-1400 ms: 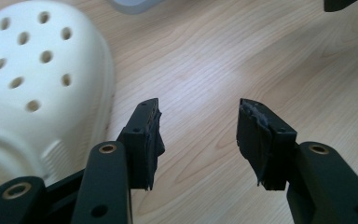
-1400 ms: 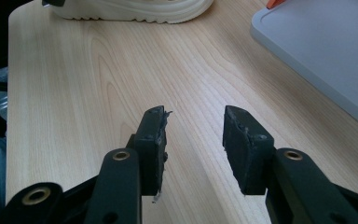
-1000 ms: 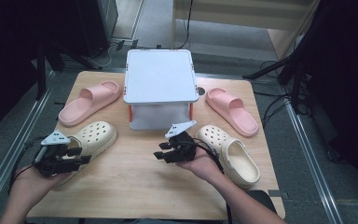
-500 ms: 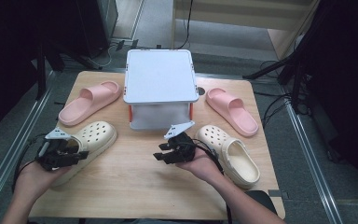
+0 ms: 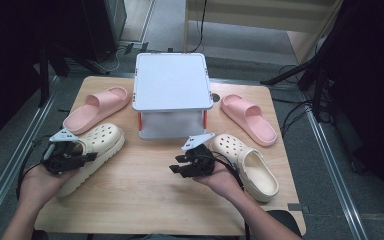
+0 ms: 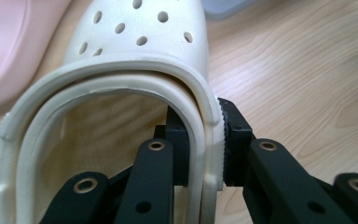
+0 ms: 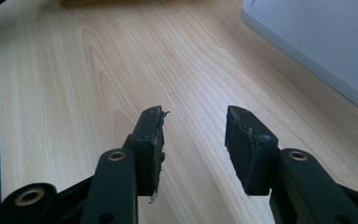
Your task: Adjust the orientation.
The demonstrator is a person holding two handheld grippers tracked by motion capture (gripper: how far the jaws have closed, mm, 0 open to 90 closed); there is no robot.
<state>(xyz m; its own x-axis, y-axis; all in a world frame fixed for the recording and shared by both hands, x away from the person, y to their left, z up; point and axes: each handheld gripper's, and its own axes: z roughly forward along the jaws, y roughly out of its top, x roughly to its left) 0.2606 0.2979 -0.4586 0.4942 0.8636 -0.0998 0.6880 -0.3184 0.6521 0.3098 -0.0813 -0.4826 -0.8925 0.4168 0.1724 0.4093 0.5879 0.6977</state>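
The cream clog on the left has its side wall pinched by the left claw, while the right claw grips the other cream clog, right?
Not quite: the right claw is open and empty above the table, as the right gripper view shows. The left claw does pinch the cream clog.

The setting is an indoor lab or recording workspace, not a home. A plain wooden table stands on a grey floor between metal floor rails, with black stand legs and loose cables around it and dark equipment at both sides. Staged items on the table, namely pink slides, cream clogs and a white lidded box, together with handheld instrumented grippers, indicate a data-collection station.
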